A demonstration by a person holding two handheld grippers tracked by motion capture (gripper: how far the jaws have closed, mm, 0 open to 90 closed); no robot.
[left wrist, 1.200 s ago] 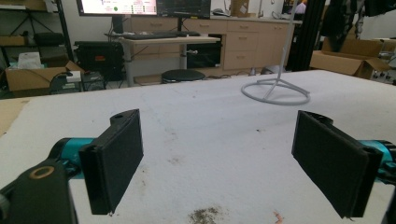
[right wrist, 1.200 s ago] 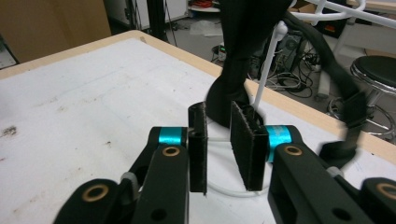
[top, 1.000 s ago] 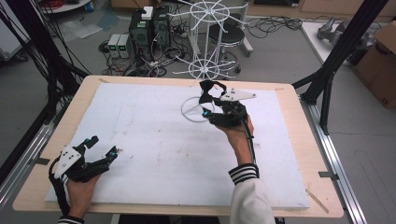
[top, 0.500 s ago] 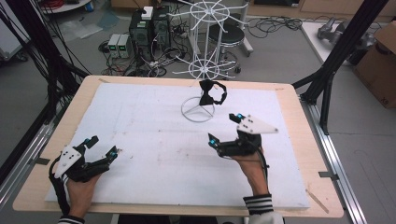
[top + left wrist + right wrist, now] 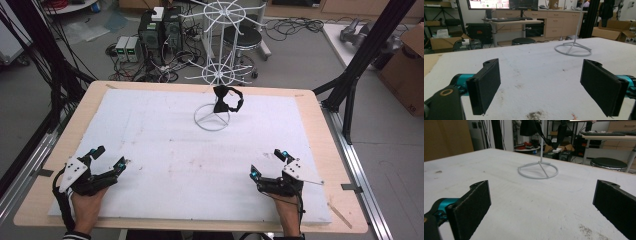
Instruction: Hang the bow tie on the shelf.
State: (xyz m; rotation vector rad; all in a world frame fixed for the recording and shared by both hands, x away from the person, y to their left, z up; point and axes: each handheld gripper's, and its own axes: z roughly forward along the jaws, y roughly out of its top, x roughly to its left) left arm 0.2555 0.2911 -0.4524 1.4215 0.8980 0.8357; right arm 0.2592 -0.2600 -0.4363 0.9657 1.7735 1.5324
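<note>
Black fabric bow tie (image 5: 227, 100) hangs on white wire stand (image 5: 212, 117); left tongs (image 5: 106, 161) and right tongs (image 5: 267, 164) both spread, empty, low over the bench (image 5: 310, 102).

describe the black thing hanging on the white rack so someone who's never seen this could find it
Start at the white sheet covering the wooden table, then go to the white wire stand at its far edge. A black bow tie hangs from the stand's lower ring, just above the round base. It is the one dark, soft item on that all-white frame.
</note>
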